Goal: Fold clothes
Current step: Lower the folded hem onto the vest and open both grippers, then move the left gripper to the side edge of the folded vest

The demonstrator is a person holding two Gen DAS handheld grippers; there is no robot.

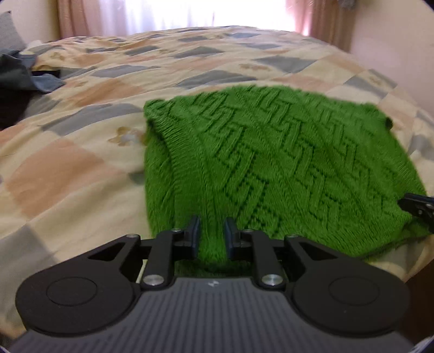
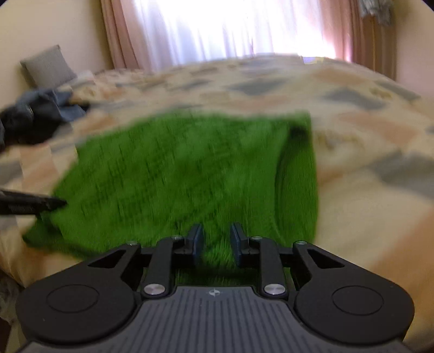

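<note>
Pinching the green sweater's (image 1: 271, 163) near edge, each hand-held gripper (image 1: 212, 236) (image 2: 216, 241) holds knit between its fingers.

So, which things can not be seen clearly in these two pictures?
- Right wrist view: knit pattern of the green sweater is lost to motion blur.
- Left wrist view: right gripper is cut off by the frame edge.
- Both views: the sweater's near edge is hidden behind each gripper body.
- Dark clothes pile: edge-cropped, which garments unclear.

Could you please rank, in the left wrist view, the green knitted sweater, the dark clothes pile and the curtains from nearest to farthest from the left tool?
1. Green knitted sweater, directly ahead, between the left tool's fingers.
2. Dark clothes pile, far left on the bed.
3. Curtains, behind the bed.
</note>
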